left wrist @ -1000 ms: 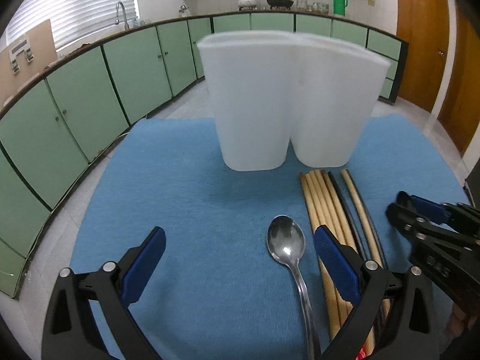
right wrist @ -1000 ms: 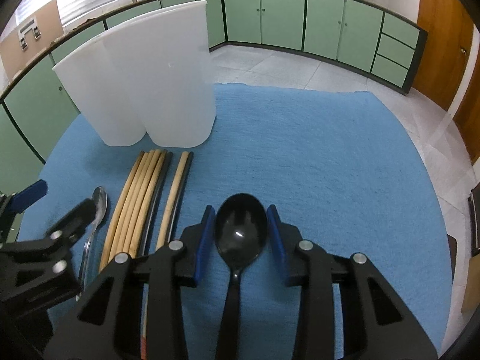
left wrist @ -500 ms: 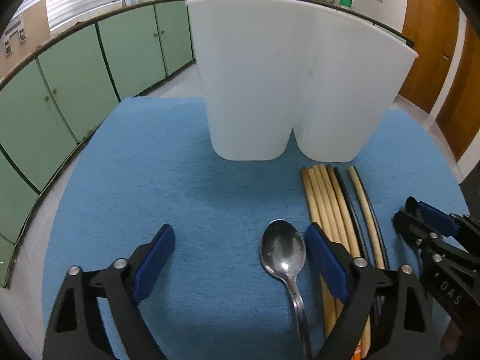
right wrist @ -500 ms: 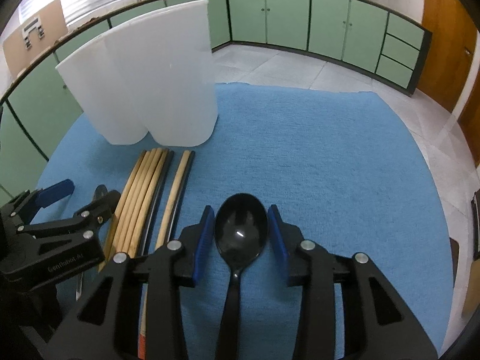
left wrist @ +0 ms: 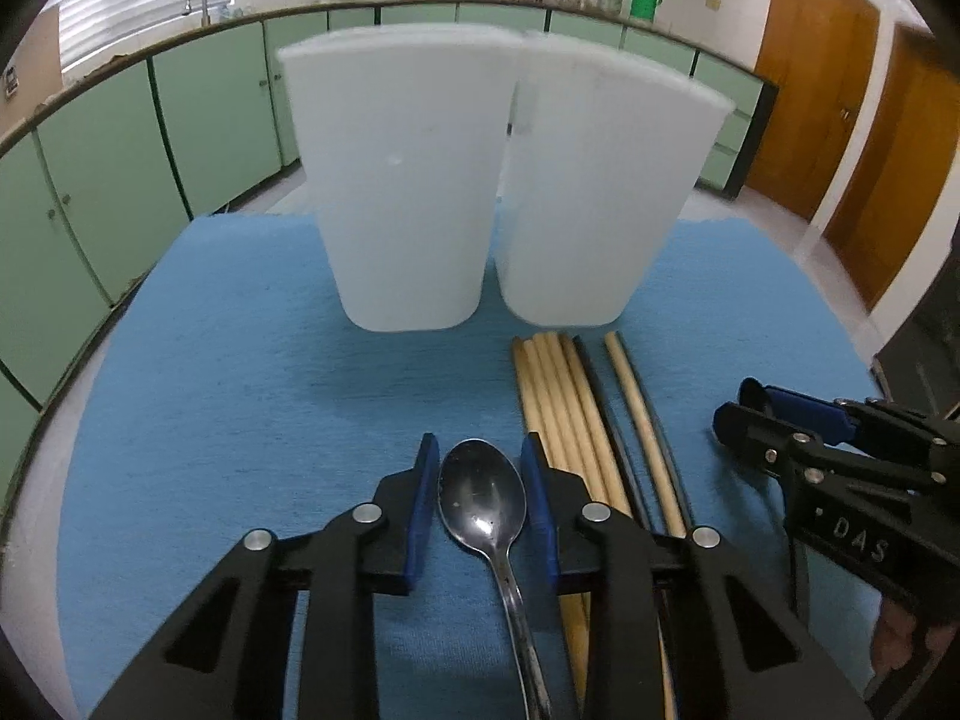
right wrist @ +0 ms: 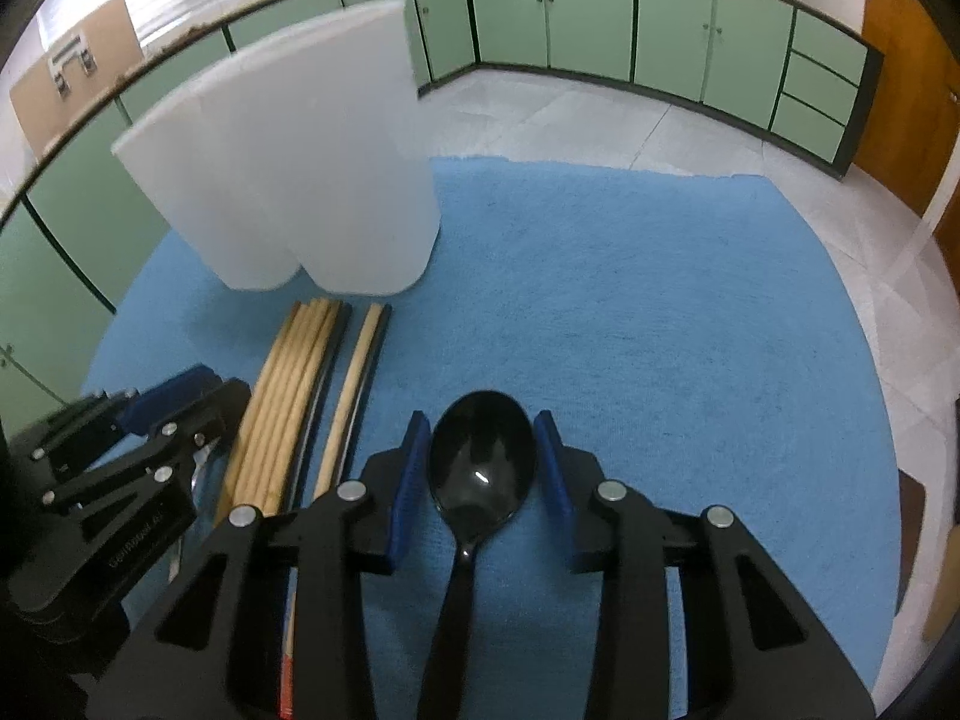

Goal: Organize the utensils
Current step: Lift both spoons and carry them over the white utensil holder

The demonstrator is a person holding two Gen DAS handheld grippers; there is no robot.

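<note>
Your left gripper [left wrist: 482, 468] is closing, its blue pads flanking the bowl of the shiny metal spoon [left wrist: 483, 495] on the blue cloth [left wrist: 240, 408]. Your right gripper [right wrist: 482, 450] is closing, its narrow jaws bracketing the black plastic spoon [right wrist: 482, 462]. Ahead of both stand the two white plastic tubs [left wrist: 492, 180]; bamboo chopsticks [left wrist: 561, 408] lie between the grippers.
</note>
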